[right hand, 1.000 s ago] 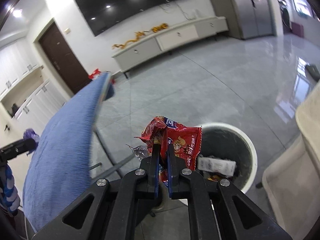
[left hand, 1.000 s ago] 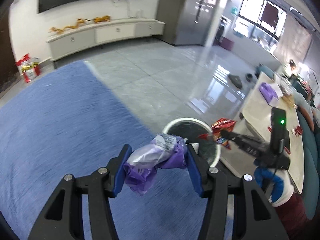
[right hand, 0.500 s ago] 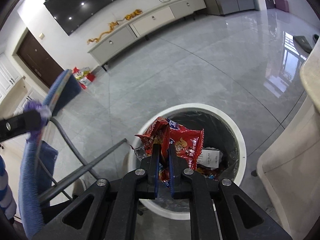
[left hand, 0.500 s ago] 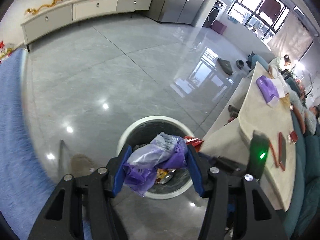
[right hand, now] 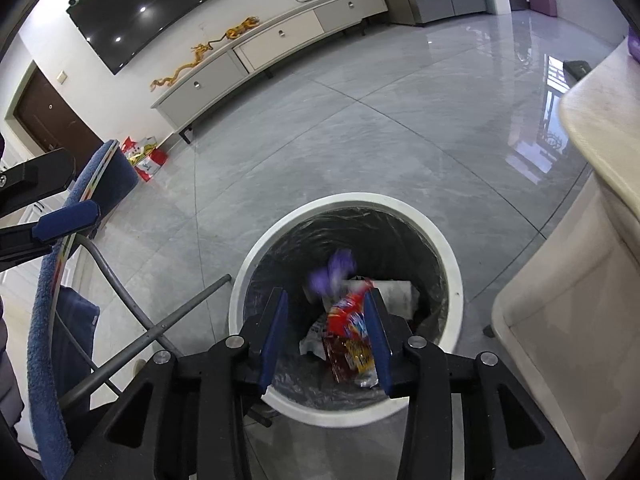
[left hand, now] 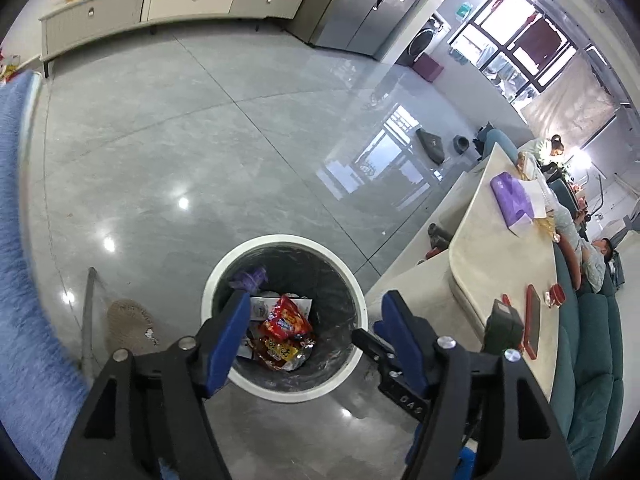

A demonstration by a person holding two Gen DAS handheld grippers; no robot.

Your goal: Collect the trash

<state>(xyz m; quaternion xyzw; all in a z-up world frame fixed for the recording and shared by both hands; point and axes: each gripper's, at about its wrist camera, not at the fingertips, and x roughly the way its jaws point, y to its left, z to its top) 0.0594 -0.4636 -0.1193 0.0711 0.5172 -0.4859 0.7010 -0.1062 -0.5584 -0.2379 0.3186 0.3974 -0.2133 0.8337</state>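
Note:
A round white trash bin (left hand: 362,300) with a black liner stands on the grey floor; it also shows in the right wrist view (right hand: 454,264). My left gripper (left hand: 316,316) is open and empty above the bin. My right gripper (right hand: 326,316) is open and empty above the bin too. A purple plastic wrapper (left hand: 248,278) is in the bin near its far left wall, blurred in the right wrist view (right hand: 334,272). A red snack bag (left hand: 284,322) lies on other trash inside; it shows in the right wrist view (right hand: 348,328).
A blue-covered table (left hand: 20,280) with grey metal legs (right hand: 160,328) stands left of the bin. A beige counter (left hand: 500,264) and teal sofa (left hand: 592,352) stand to the right. A low white cabinet (right hand: 272,44) lines the far wall.
Both grippers opened over the bin. The purple wrapper dropped from the left gripper and the red snack bag from the right; both are now inside the bin.

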